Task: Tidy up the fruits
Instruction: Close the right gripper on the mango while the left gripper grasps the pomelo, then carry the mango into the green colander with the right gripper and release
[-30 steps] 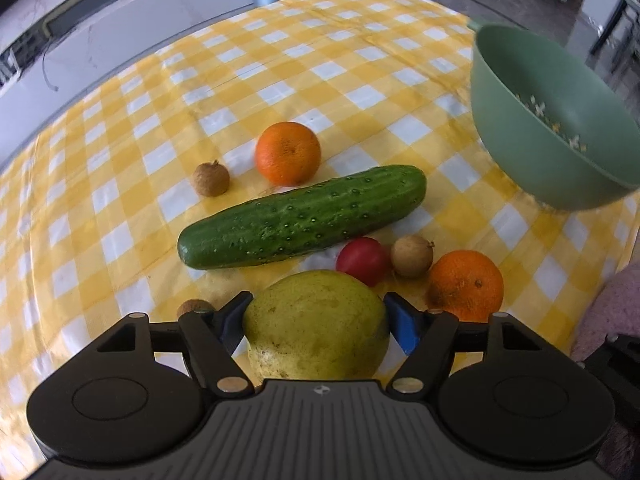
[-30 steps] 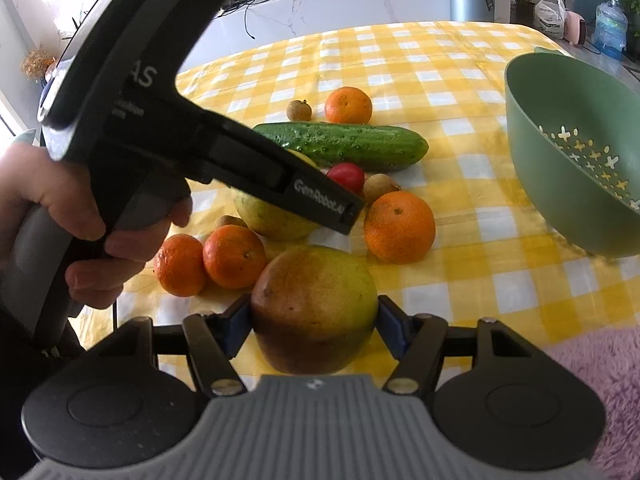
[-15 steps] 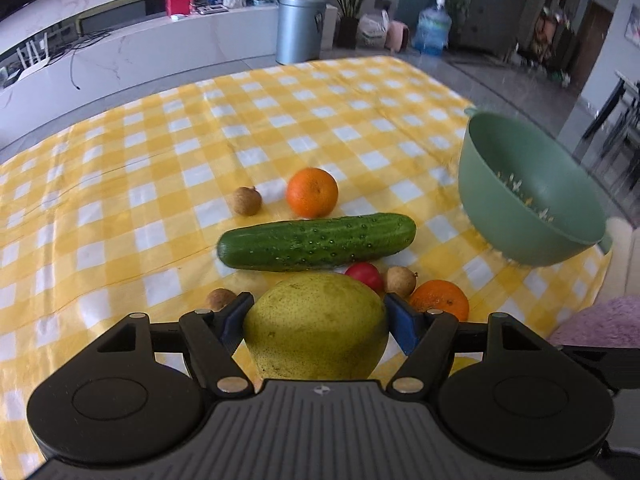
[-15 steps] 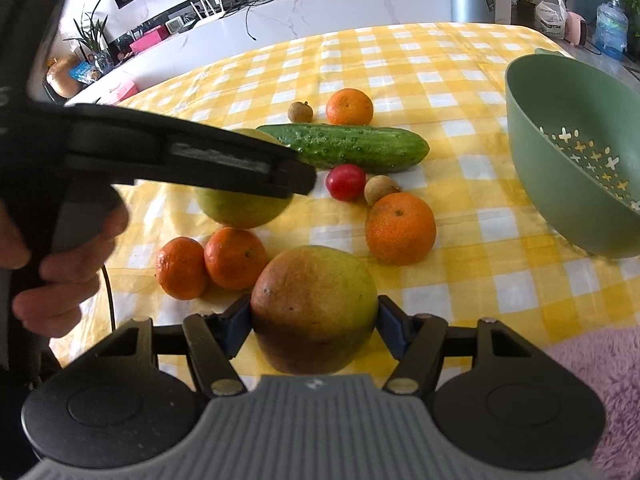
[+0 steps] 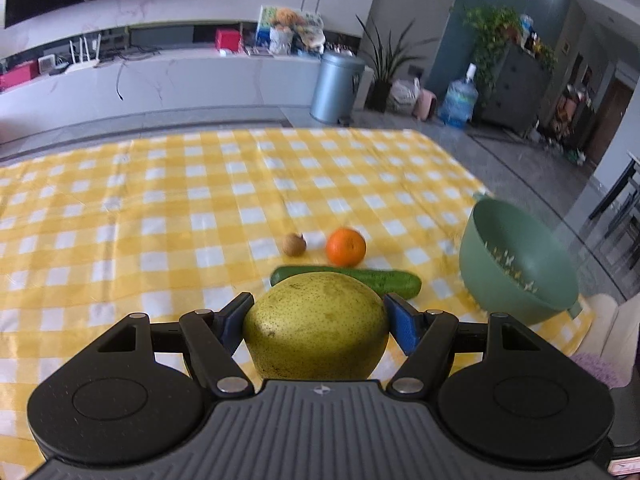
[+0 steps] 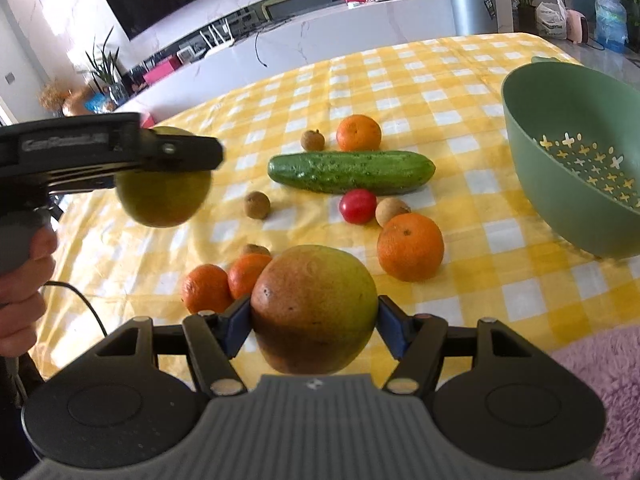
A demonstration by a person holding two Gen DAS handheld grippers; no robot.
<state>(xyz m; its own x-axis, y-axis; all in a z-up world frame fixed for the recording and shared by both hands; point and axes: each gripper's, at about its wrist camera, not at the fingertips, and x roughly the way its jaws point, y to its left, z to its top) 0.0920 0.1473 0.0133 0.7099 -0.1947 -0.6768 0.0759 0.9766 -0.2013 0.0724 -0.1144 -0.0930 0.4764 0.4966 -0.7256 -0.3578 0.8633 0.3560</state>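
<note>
My left gripper (image 5: 318, 312) clamps a pear (image 5: 316, 326) left of the bowl (image 6: 576, 160); right gripper (image 6: 314, 322) clamps a mango (image 6: 314, 308) near it.

Bright daylight filling both views, fisheye edges bowing, tablecloth (image 6: 472, 80) glaring, far room perhaps blurring slightly, soft shadows lying.

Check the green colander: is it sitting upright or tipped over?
Tipped. The green colander leans on its side on the tablecloth, opening facing the fruit, its perforated bottom visible inside; no fruit shows inside it.
</note>
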